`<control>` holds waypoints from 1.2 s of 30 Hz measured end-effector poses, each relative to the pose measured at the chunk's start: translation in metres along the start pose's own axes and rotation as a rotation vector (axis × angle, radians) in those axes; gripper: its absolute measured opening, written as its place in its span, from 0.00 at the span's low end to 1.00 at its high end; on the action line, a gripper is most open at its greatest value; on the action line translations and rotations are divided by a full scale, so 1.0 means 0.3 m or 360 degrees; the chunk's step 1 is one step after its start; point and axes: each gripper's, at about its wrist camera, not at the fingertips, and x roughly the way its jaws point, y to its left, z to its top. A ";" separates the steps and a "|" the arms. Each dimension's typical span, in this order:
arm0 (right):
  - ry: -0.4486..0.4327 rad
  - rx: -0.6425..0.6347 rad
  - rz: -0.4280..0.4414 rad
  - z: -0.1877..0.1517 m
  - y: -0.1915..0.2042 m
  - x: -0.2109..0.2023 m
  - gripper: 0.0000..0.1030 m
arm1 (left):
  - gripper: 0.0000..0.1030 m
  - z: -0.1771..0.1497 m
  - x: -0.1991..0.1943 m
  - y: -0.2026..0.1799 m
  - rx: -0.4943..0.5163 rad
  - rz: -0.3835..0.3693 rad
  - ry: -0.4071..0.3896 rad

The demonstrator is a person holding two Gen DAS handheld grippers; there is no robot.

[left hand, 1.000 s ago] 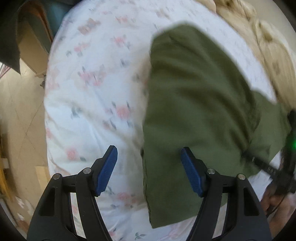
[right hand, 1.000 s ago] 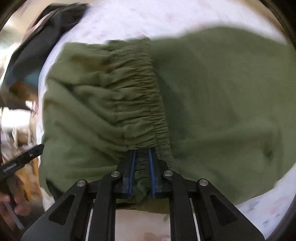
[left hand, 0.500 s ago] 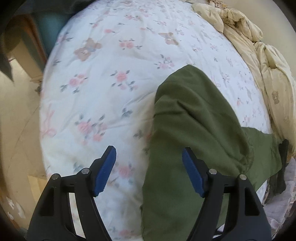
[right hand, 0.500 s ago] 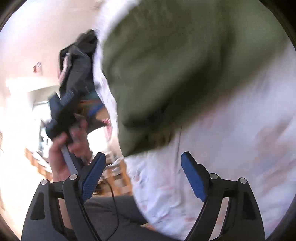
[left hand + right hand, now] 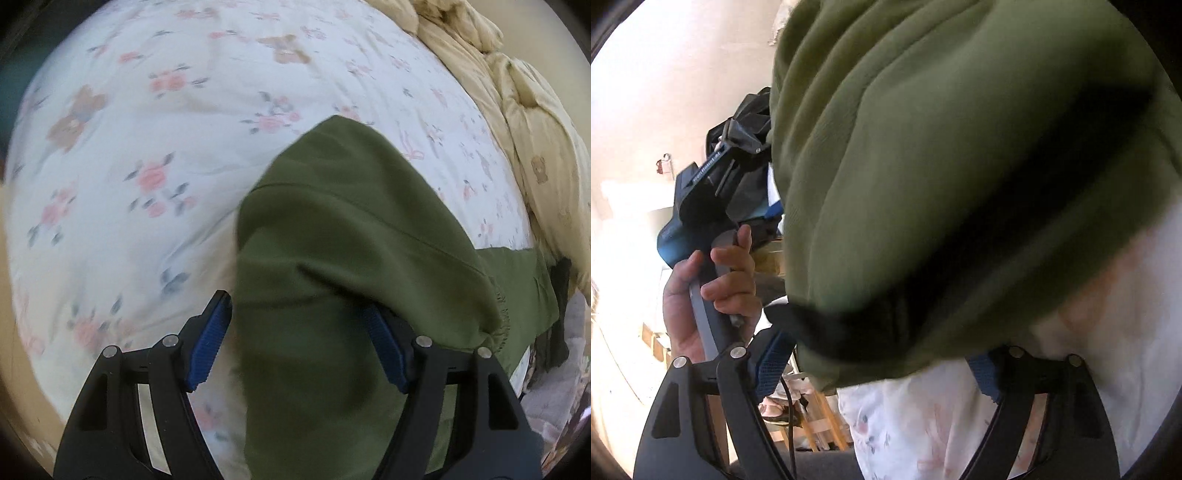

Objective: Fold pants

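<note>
The olive green pants [image 5: 351, 251] lie folded over on the floral bed sheet [image 5: 155, 155]. My left gripper [image 5: 299, 343] is open, its blue pads on either side of the near end of the pants, the cloth lying between the fingers. In the right wrist view the pants [image 5: 960, 166] fill the upper frame as a thick folded bundle. My right gripper [image 5: 882, 369] is open and close under the folded edge; the cloth hides its fingertips. The left gripper, held in a hand [image 5: 713, 280], shows at the left of that view.
A crumpled beige duvet [image 5: 517, 110] lies along the far right of the bed. The bed's left edge drops to the floor [image 5: 7, 332]. Wooden furniture legs [image 5: 820, 417] and a bright room stand beyond the bed edge in the right wrist view.
My right gripper has let go of the elastic waistband, opened, and swung low beside the folded edge. My left gripper stayed open and moved closer, now straddling the pants' near end.
</note>
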 end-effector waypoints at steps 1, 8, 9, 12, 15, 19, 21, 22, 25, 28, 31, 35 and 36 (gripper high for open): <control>-0.0012 -0.0011 -0.0016 -0.004 0.015 0.005 0.85 | 0.64 0.007 0.006 -0.002 0.0017 -0.0015 -0.0003; -0.0082 0.0006 -0.0009 -0.018 0.032 -0.005 0.80 | 0.11 0.015 0.036 -0.023 0.0108 -0.0032 0.0021; -0.0084 -0.0001 -0.0032 -0.018 0.035 -0.012 0.67 | 0.10 0.013 0.028 -0.030 0.0128 -0.0018 0.0009; -0.0102 -0.0001 0.0003 -0.024 0.051 -0.044 0.56 | 0.09 0.005 -0.013 -0.041 0.0122 -0.0025 -0.0019; -0.0117 0.0002 0.0037 -0.022 0.047 -0.053 0.59 | 0.08 0.005 -0.060 -0.052 0.0133 -0.0068 -0.0067; -0.0073 0.0048 0.0020 -0.022 -0.045 -0.005 0.65 | 0.08 -0.006 -0.052 -0.040 0.0095 -0.0023 -0.0056; -0.0103 -0.0046 0.0015 -0.040 -0.015 -0.029 0.46 | 0.08 -0.005 -0.057 -0.039 0.0072 -0.0015 -0.0069; -0.0105 -0.0095 0.0007 -0.052 0.004 -0.042 0.38 | 0.07 -0.004 -0.067 -0.040 0.0068 -0.0008 -0.0077; -0.0096 -0.0157 0.0038 -0.078 0.061 -0.077 0.21 | 0.07 -0.011 -0.132 -0.029 0.0055 0.0007 -0.0099; -0.0060 -0.0212 0.0075 -0.119 0.136 -0.083 0.19 | 0.06 -0.033 -0.225 0.011 0.0039 0.0027 -0.0116; 0.0044 -0.0264 0.0131 -0.195 0.198 -0.049 0.18 | 0.06 -0.064 -0.325 0.102 -0.0015 0.0083 -0.0141; 0.0210 -0.0298 0.0183 -0.331 0.263 0.061 0.18 | 0.06 -0.158 -0.440 0.276 -0.0094 0.0191 -0.0185; 0.0257 -0.0301 0.0186 -0.365 0.255 0.091 0.18 | 0.06 -0.183 -0.452 0.322 -0.0126 0.0224 -0.0181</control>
